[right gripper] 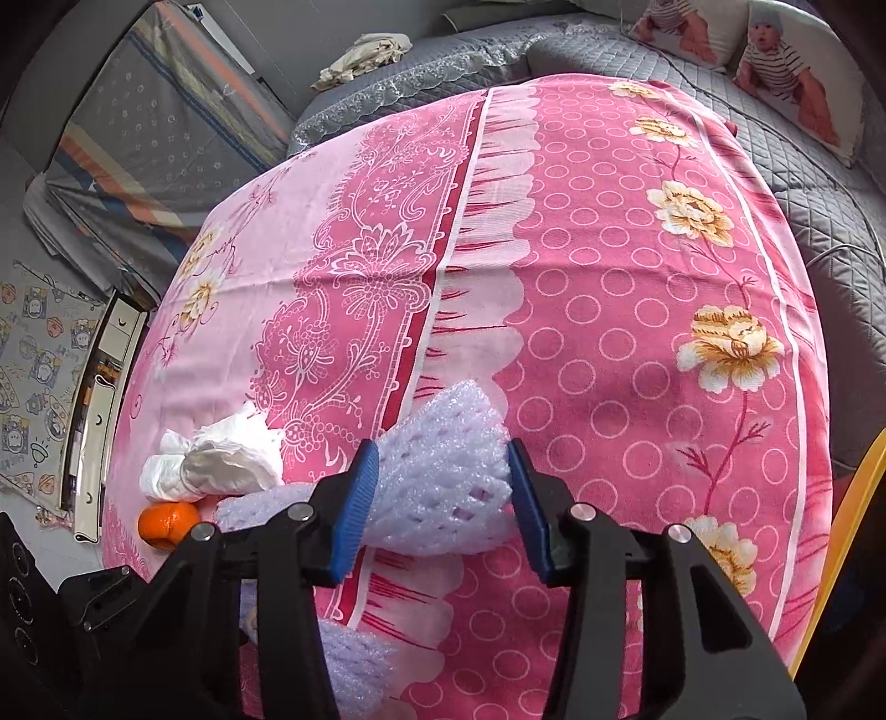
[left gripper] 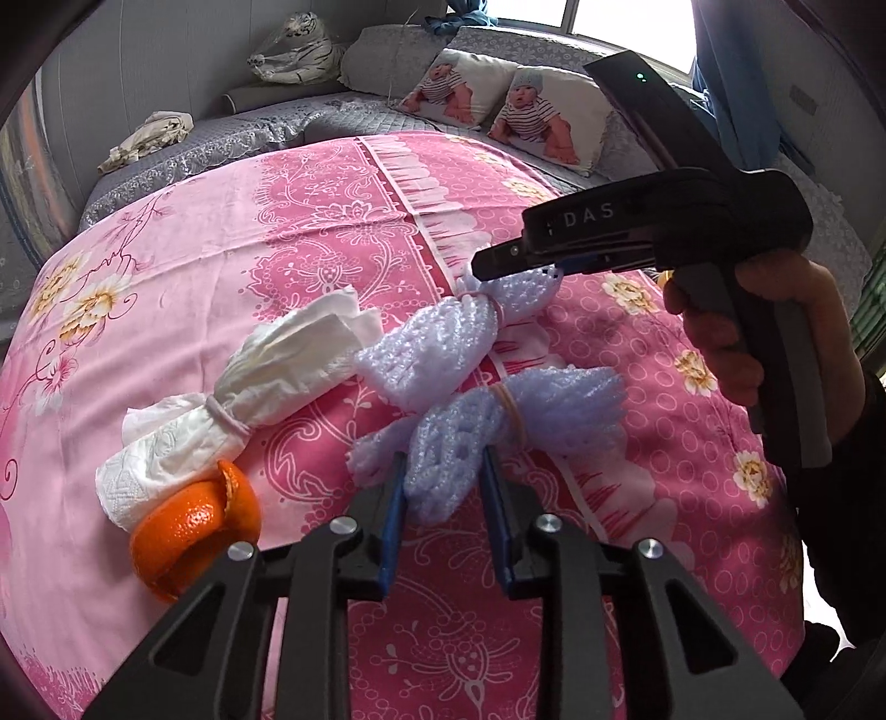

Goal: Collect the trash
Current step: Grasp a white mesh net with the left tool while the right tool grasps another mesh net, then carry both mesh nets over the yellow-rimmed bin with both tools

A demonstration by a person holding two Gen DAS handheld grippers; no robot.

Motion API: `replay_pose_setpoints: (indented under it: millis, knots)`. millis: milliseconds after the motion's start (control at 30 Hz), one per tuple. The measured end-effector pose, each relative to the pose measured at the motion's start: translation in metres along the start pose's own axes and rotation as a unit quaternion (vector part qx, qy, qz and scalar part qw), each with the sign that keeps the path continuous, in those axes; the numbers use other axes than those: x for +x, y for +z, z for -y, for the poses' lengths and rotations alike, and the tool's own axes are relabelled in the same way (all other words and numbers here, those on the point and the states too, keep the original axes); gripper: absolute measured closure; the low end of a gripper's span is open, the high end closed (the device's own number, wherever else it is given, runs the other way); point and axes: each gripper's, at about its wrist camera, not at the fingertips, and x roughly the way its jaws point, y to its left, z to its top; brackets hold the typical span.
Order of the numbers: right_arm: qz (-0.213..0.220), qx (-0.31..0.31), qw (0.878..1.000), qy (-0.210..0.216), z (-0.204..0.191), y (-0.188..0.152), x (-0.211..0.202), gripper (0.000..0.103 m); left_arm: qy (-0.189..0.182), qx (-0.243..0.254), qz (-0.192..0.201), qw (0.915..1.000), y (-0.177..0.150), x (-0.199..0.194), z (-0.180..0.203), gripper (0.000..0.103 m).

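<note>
Trash lies on a pink floral cloth (left gripper: 310, 232). A near foam net bundle (left gripper: 487, 421), tied with a rubber band, sits between the fingers of my left gripper (left gripper: 443, 476), which close on its end. A far foam net bundle (left gripper: 443, 343) is held at its end by my right gripper (left gripper: 526, 266); in the right wrist view this bundle (right gripper: 443, 476) fills the gap of the right gripper (right gripper: 443, 471). A tied white tissue bundle (left gripper: 232, 399) and orange peel (left gripper: 194, 526) lie to the left.
A grey quilted sofa (left gripper: 266, 127) with baby-print cushions (left gripper: 554, 111) and a plush tiger (left gripper: 299, 50) stands behind the cloth. A yellow edge (right gripper: 853, 526) shows at the right. Folded bedding (right gripper: 144, 127) lies far left.
</note>
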Motion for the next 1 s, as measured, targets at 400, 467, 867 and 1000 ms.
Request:
replay_pose_setpoints:
  millis: [400, 467, 867, 1000]
  knots:
    - [0.013, -0.014, 1.000, 0.006, -0.002, -0.006, -0.012, 0.082, -0.029, 0.001, 0.010, 0.9995, -0.005, -0.018, 0.010, 0.087]
    - [0.019, -0.012, 1.000, 0.008, -0.002, -0.006, -0.017, 0.083, -0.032, 0.000, 0.012, 0.9994, -0.006, -0.022, 0.011, 0.087]
    - [0.066, -0.009, 0.998, 0.005, 0.000, -0.003, -0.052, 0.083, -0.048, 0.008, 0.014, 0.9987, -0.020, -0.041, 0.023, 0.087]
    - [0.070, -0.012, 0.997, 0.004, 0.001, -0.004, -0.058, 0.083, -0.052, 0.014, 0.014, 0.9985, -0.022, -0.043, 0.030, 0.087]
